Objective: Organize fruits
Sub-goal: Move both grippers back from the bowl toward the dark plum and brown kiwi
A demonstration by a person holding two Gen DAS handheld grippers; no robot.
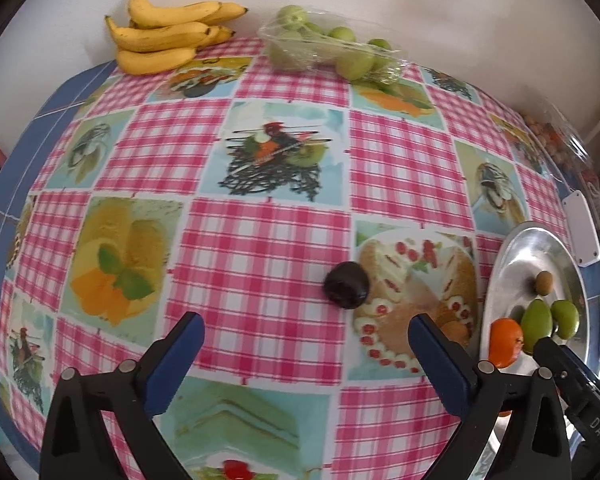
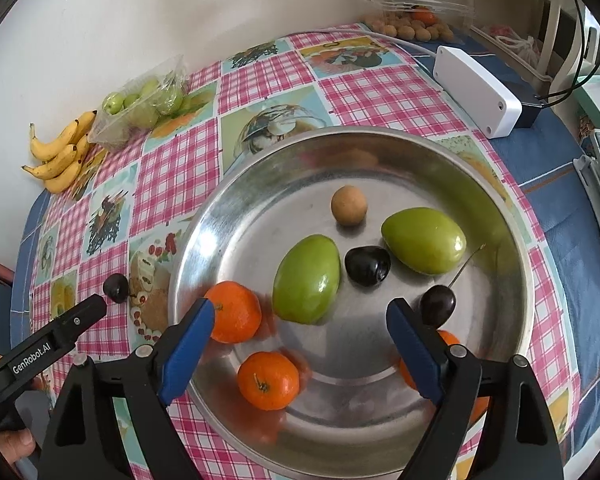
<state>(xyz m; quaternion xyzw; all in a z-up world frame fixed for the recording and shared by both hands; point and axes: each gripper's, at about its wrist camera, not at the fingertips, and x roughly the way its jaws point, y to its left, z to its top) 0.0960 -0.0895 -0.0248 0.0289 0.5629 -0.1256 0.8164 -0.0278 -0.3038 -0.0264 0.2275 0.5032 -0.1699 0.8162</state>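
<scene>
Both tongs, left tongs (image 1: pixel 306 338) and right tongs (image 2: pixel 300 322), gape released; the stemmed cherry (image 2: pixel 438 306) points its stem toward the tray (image 2: pixel 516 240) rim.

Plum (image 1: pixel 347 286) lies left of tray (image 1: pixel 512 256); bananas (image 1: pixel 168 36) perhaps against wall

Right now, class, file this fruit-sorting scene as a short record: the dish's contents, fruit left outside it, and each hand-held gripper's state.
dish: metal plate on checked tablecloth
in dish: two green fruits, three oranges, round tan fruit, two dark plums
outside dish: one dark plum, bananas, bagged green fruit
left hand-held gripper: open, empty
right hand-held gripper: open, empty, over the dish
</scene>
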